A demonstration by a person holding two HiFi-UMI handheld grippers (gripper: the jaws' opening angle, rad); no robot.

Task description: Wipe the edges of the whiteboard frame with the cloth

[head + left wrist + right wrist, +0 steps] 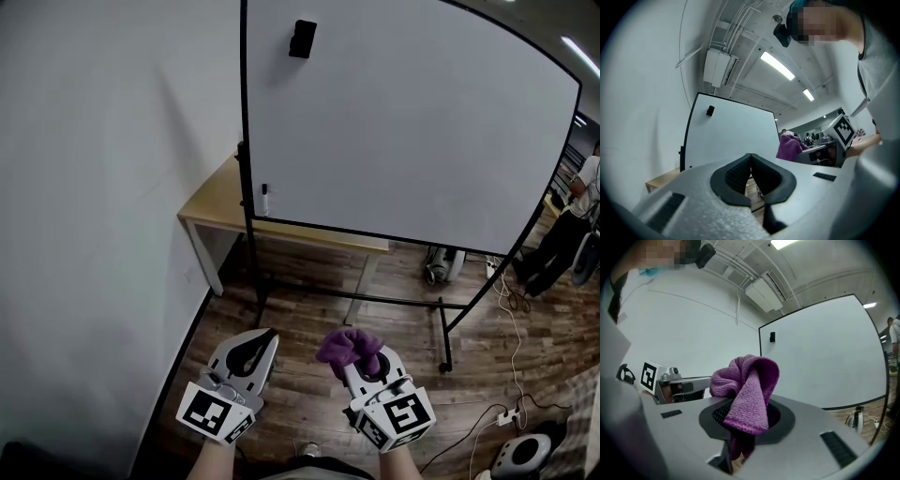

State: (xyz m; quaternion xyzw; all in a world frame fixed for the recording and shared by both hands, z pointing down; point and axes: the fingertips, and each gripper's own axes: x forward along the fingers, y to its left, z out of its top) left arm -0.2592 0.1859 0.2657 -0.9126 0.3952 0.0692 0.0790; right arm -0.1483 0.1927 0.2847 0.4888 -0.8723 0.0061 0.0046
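The cloth point(749, 390) is a purple terry rag. It looks light, soft and floppy, so it should wrap round a thin edge readily. I would expect it to slide loose or bunch up if pinched only by a corner, so the bunched middle is the better place to grip it. That is how it sits now: the right tool point(361, 361) is clenched on it, with a wad standing proud above the jaws and a short tail hanging beneath them. The left tool point(751, 161) has its jaws pressed together with nothing between them.

The whiteboard frame point(245, 103) is a thin dark strip running round the whiteboard point(412, 122). Both tools are held low in front of the whiteboard, below its bottom edge and well apart from it, so the cloth touches no part of the frame. The wad reaches past the jaw tips. I judge that it could serve as a pad against the frame and keep the hard jaws off it.
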